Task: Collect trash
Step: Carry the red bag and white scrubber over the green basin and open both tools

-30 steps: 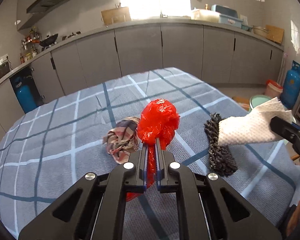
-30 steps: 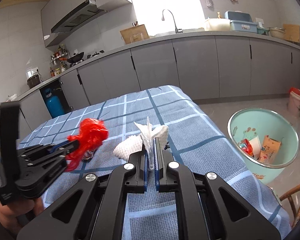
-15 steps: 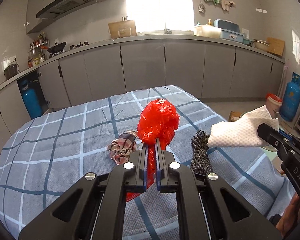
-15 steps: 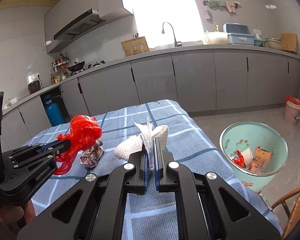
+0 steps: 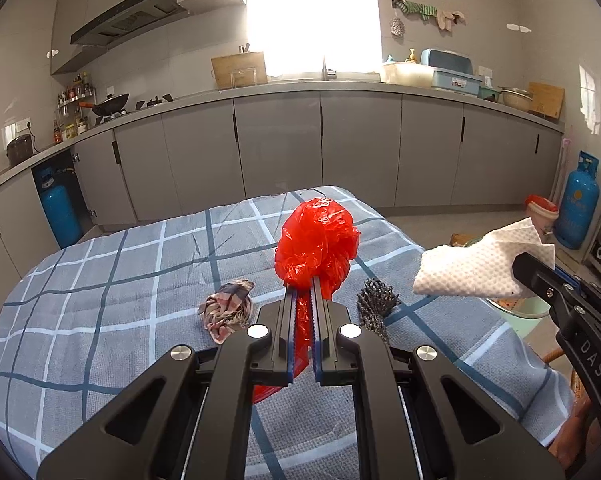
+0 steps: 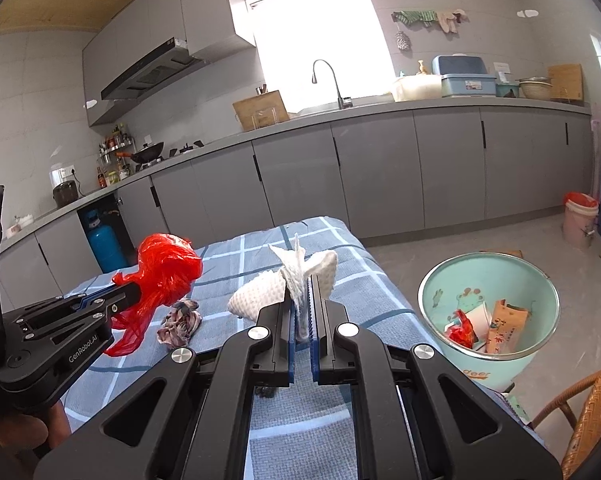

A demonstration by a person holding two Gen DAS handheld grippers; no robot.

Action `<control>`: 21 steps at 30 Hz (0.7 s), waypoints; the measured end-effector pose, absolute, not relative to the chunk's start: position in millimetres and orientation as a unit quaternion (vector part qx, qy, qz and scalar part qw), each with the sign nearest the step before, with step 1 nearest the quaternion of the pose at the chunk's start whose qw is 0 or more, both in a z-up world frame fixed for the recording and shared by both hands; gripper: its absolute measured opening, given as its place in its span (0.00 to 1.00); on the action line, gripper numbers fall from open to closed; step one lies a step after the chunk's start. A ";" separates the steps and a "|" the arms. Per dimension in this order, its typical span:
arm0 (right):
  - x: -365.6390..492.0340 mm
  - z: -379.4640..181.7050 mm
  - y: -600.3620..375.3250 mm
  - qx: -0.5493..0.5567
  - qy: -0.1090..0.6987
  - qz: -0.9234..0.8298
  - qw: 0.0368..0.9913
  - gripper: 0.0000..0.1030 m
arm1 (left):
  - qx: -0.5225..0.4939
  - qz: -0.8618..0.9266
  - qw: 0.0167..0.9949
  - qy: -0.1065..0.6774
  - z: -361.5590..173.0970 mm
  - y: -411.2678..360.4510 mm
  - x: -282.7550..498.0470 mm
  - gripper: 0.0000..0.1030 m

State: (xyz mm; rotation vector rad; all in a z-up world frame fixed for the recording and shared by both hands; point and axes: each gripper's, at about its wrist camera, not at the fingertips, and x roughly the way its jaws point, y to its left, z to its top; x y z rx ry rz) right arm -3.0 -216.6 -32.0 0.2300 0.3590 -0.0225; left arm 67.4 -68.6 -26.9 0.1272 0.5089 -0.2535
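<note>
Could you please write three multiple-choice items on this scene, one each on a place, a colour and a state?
1. Where is the bin?
A. On the counter
B. On the floor beside the table
C. On the table

2. What colour is the plastic bag?
A. Red
B. Green
C. White

3. What is the right gripper doing?
A. Open, empty
B. Shut on the paper towel
C. Shut on a spoon

Answers: B, it stands on tiles past the table edge; A, it is bright red in the left gripper; B, the towel is pinched between its fingers.
</note>
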 end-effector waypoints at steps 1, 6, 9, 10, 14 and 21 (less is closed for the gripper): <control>-3.7 -31.5 -217.6 0.115 0.178 -0.013 0.977 0.06 | 0.063 -0.126 0.958 0.251 -26.6 -70.0 67.4 0.07; -5.5 -29.3 -223.8 0.118 0.173 -0.024 0.977 0.06 | 0.064 -0.134 0.957 0.249 -23.2 -79.9 70.5 0.07; -6.1 -28.7 -227.4 0.121 0.172 -0.033 0.977 0.06 | 0.068 -0.140 0.957 0.245 -21.3 -87.7 71.7 0.07; -5.9 -28.1 -228.9 0.122 0.171 -0.036 0.977 0.06 | 0.068 -0.142 0.957 0.245 -20.5 -89.9 72.1 0.07; -7.6 -27.9 -235.6 0.128 0.167 -0.047 0.976 0.06 | 0.073 -0.151 0.956 0.240 -18.7 -101.4 71.7 0.07; -11.2 -30.3 -254.2 0.133 0.164 -0.069 0.975 0.06 | 0.081 -0.169 0.953 0.237 -19.9 -121.9 75.2 0.07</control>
